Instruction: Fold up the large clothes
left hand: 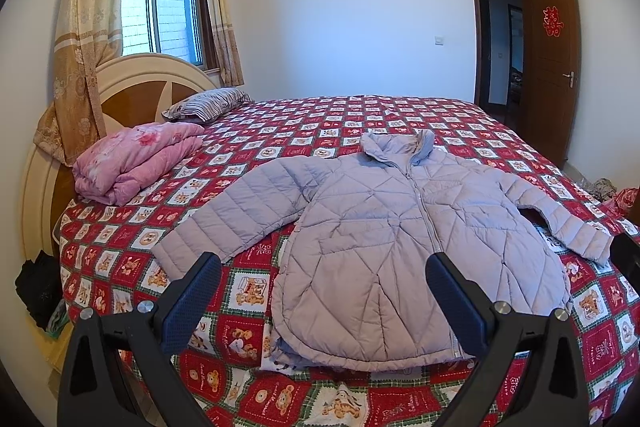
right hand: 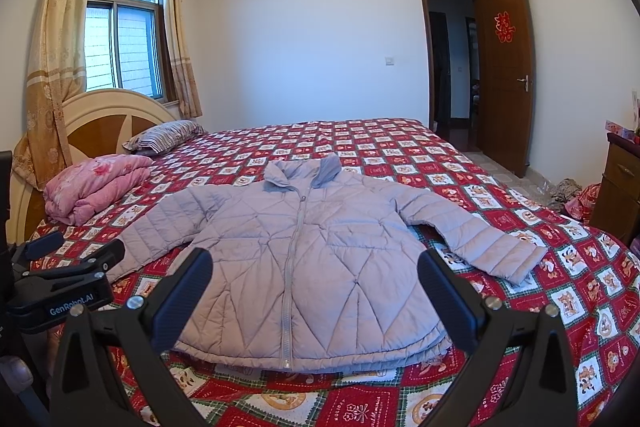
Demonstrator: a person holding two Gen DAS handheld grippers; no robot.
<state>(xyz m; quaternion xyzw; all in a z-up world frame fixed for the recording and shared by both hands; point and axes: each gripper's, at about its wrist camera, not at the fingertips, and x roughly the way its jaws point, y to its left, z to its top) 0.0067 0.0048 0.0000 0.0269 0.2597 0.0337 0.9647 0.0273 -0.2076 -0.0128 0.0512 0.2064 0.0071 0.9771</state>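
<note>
A quilted jacket lies flat and unfolded on the bed, and both tongs wait above its hem with nothing in them.

The jacket is pale lilac, front side up, the zipper closed. Its long axis runs from the hem, at the near edge of the bed, to the collar, which points toward the far wall and the middle of the bed. Both sleeves are spread out to the sides, one toward the headboard, the other toward the door. A folded pink blanket and a striped pillow lie between the jacket and the headboard, apart from it. The left gripper hangs over the hem with its fingers wide apart. The right gripper is the same, fingers spread, touching nothing.
</note>
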